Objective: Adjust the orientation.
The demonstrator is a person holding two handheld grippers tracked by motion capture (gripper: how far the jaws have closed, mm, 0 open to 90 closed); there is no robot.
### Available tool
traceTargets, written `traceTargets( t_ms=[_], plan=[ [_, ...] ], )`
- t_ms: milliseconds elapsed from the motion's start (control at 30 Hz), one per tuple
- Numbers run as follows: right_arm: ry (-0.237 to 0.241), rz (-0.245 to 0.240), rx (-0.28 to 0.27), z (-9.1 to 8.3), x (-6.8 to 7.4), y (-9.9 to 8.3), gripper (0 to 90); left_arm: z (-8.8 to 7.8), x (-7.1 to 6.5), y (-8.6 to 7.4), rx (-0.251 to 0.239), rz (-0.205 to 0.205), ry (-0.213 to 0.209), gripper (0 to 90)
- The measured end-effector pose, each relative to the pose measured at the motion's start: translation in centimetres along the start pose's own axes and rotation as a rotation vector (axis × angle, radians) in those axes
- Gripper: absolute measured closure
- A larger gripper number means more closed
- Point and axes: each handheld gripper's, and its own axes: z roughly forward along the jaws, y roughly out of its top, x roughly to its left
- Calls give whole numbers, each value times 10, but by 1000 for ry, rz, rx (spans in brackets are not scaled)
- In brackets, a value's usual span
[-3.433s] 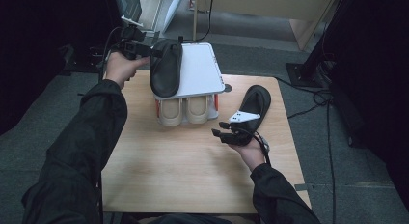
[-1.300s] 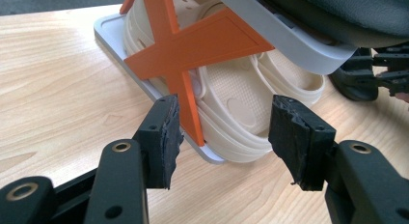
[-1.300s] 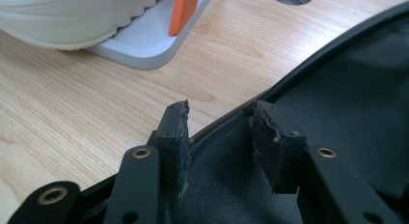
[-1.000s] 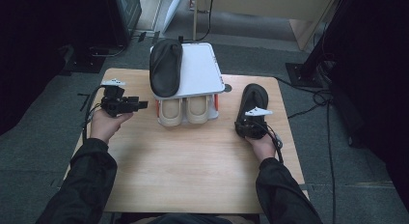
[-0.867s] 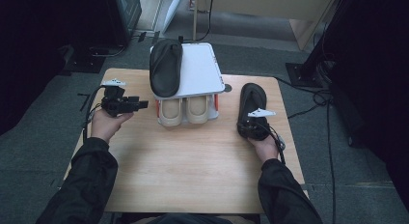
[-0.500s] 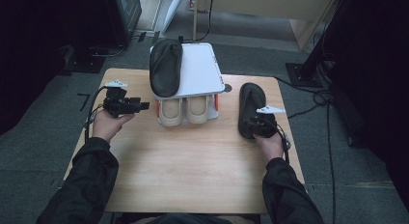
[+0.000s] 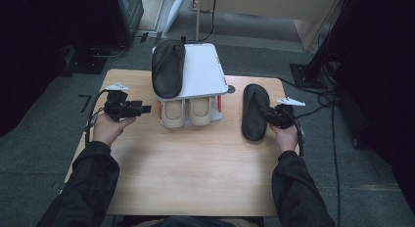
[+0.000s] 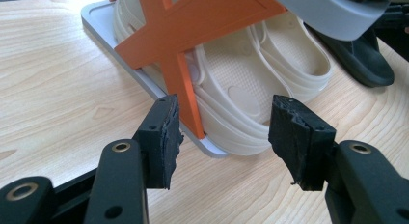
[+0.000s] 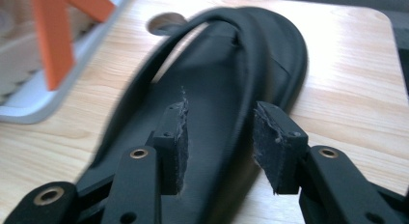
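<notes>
One black flip-flop (image 7: 254, 107) lies flat on the table's right half, strap up (image 9: 217, 64). My right gripper (image 7: 266, 114) sits at its right edge. The jaws have just been opening and now stand open (image 9: 219, 142) over the sole, with the pads not pressing on it. A second black flip-flop (image 7: 168, 68) rests on the white top shelf (image 7: 203, 73) of a small rack. A pair of cream clogs (image 7: 188, 112) sits on the lower shelf (image 8: 251, 79). At the table's left, my left gripper (image 7: 146, 108) points at the rack's orange cross brace (image 8: 183, 31), open and empty (image 8: 222, 132).
The wooden table (image 7: 195, 168) has bare room in front of the rack. A round cable hole (image 7: 231, 89) lies between the rack and the flip-flop. Dark floor, cables and furniture surround the table.
The right gripper has drawn back to the right, off the flip-flop, and its jaws have widened. The flip-flop stays flat on the table. The left gripper has not moved.
</notes>
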Motion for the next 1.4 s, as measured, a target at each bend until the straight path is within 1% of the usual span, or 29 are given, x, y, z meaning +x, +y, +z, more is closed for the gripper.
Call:
traceTargets(
  t_ms=[133, 200, 267, 333, 400, 433, 500, 533, 567, 600, 667, 700, 833, 967, 1067, 1233, 1300, 1400],
  plan=[
    [-27, 12, 24, 7, -9, -1, 557, -2, 1, -2, -6, -14, -4, 450],
    [-31, 17, 47, 13, -13, -3, 562, -2, 1, -4, -5, -19, -5, 451],
    [-14, 26, 56, 19, -15, -4, 563, -2, 1, -6, 2, -17, -4, 451],
    [-9, 30, 62, 23, -16, -3, 571, -2, 1, -7, 6, -18, -2, 450],
    [-24, 18, 61, 25, -15, -2, 581, -1, 0, -8, 9, -17, -1, 450],
    [-24, 19, 60, 26, -15, -2, 590, -2, 0, -9, 16, -11, 4, 451],
    [-28, 26, 63, 26, -15, -1, 621, -1, 0, -10, 17, -12, 3, 452],
    [-36, 30, 63, 26, -14, 0, 650, -1, 0, -10, 16, -10, 3, 452],
    [-44, 30, 61, 24, -13, 1, 699, -2, 0, -10, 17, -8, 4, 452],
    [-43, 35, 57, 24, -12, 1, 712, -2, 0, -10, 16, -9, 2, 452],
    [-30, 61, 66, 23, -10, 2, 729, -1, 0, -10, 14, -10, 3, 452],
    [-38, 59, 67, 23, -8, 2, 737, -1, 0, -10, 16, -10, 3, 452],
    [-68, 53, 86, 23, -2, 4, 755, 1, -1, -10, 26, -4, 3, 453],
    [-85, 77, 108, 21, 1, 6, 765, 2, 0, -10, 25, -2, 6, 453],
    [-107, 67, 122, 17, 4, 9, 774, 2, 1, -10, 20, -2, 3, 453],
    [-116, 60, 125, 10, 10, 15, 791, 1, 1, -8, 10, -5, -6, 451],
    [-111, 77, 131, 8, 12, 18, 799, 1, 0, -7, 2, -7, -16, 450],
    [-111, 74, 130, 5, 14, 23, 805, 0, 0, -7, -4, -3, -18, 450]
  ],
)
